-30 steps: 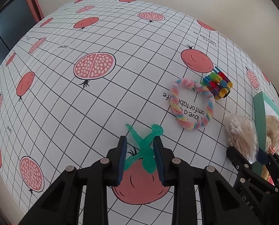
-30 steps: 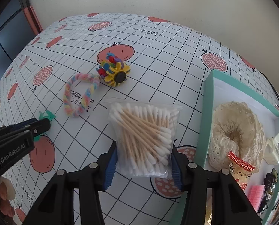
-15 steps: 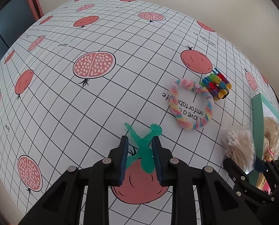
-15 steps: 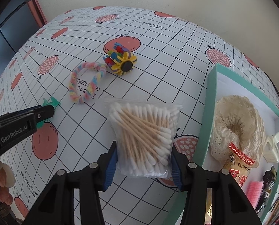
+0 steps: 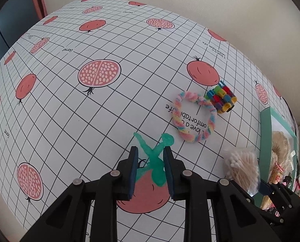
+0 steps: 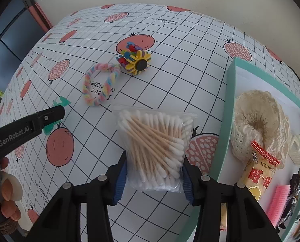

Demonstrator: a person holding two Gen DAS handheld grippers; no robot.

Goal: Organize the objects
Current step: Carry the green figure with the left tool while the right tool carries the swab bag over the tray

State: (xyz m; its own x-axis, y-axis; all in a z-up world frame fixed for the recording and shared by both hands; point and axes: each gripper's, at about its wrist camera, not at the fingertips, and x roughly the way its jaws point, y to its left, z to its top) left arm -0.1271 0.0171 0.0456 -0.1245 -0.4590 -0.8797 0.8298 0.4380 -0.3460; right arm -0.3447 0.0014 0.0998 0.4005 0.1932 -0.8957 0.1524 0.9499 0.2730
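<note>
Left gripper [image 5: 151,167] sits low over the near left part of the tablecloth [image 5: 69,121], its jaws set narrow either side of a small green figure [image 5: 157,161] that lies flat on a printed pomegranate; the blue pads flank the figure's body closely, but I cannot tell whether they press it yet. A hand [image 6: 2,193] shows at the near left edge of the right wrist view, gripping that tool's handle. Further right and toward the middle of the cloth lie a pastel twisted loop [image 5: 194,119] and, touching its far side, a many-coloured block toy [image 5: 222,96]. Right gripper [image 6: 155,173] holds a clear bag of cotton swabs [image 6: 156,147] by its lower end, the bag apparently lifted clear of the cloth. Along the right edge stands a teal tray [image 6: 229,109] that already carries a lace scrunchie [image 6: 260,121], a snack packet [image 6: 260,171], a pink comb [image 6: 278,201] and a pale clip [image 6: 299,149]. The bag probably goes into that tray next. Its film is slick and pinched only at one end, so it could slide out or swing against the tray wall. The thin figure might squirt sideways if the pads close off-centre, and the two tools are near enough to knock together.
</note>
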